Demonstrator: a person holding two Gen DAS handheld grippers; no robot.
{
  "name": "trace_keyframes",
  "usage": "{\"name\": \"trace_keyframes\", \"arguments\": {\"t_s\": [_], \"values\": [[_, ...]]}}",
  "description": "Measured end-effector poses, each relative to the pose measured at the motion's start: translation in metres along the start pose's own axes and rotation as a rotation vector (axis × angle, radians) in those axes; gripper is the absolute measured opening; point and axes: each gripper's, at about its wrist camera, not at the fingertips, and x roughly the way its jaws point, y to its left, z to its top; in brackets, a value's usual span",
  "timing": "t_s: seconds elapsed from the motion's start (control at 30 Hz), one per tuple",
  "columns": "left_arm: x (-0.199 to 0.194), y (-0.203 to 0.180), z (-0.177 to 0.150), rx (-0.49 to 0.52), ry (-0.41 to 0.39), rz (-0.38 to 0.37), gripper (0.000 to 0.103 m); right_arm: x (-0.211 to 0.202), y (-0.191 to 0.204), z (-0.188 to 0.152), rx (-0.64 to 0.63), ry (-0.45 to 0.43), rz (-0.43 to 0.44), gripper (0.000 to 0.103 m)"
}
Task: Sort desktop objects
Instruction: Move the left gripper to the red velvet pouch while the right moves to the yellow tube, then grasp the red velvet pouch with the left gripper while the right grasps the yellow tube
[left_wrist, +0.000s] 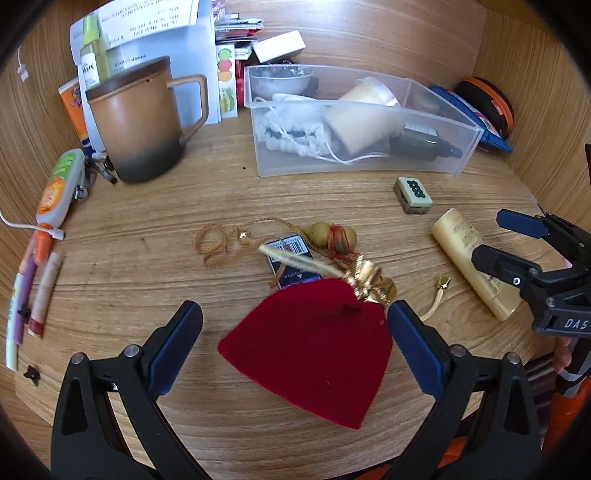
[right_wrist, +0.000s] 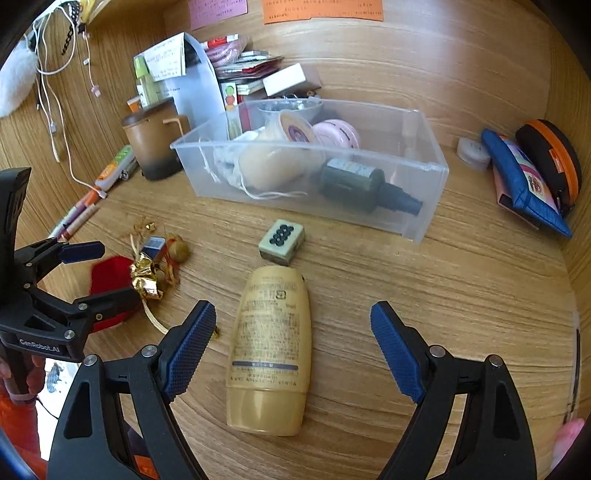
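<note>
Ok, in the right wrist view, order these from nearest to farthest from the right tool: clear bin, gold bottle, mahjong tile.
1. Gold bottle, lying between the right tool's open fingers.
2. Mahjong tile, just beyond the bottle's far end.
3. Clear bin, farther back, toward the wall.

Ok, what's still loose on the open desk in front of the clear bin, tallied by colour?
Red: 1, the red velvet pouch
Gold or tan: 2, the gold plastic lotion bottle and the tan gourd charm with gold cord
Pale green: 1, the green mahjong tile
Dark blue: 1, the small barcoded blue packet
Total: 5
</note>
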Motion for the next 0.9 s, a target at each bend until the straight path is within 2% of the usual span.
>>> {"name": "trace_keyframes", "arguments": {"t_s": [0.3,0.43,0.53,0.67,0.77,0.83,0.9], "values": [[0.005,0.001,-0.002,-0.009,-0.008,-0.031,0.101,0.007,0.006,-0.006,-0.039,-0.006,-0.051,0.082],[0.008,0.001,-0.001,-0.020,-0.009,-0.046,0.101,0.011,0.007,-0.008,-0.040,0.006,-0.044,0.082],[0.008,0.000,-0.001,-0.019,-0.018,-0.043,0.096,0.015,0.006,-0.007,-0.033,0.013,-0.038,0.080],[0.008,0.000,0.001,-0.003,-0.024,-0.029,0.081,0.023,0.005,-0.007,-0.033,0.034,-0.025,0.071],[0.008,0.000,0.001,-0.001,-0.033,-0.031,0.077,0.026,0.008,-0.007,-0.055,0.026,-0.042,0.067],[0.007,0.001,0.000,-0.008,-0.038,-0.035,0.075,0.026,0.010,-0.007,-0.064,0.014,-0.041,0.061],[0.007,0.005,0.001,-0.028,-0.042,-0.047,0.071,0.026,0.014,-0.007,-0.077,0.007,-0.029,0.046]]}}
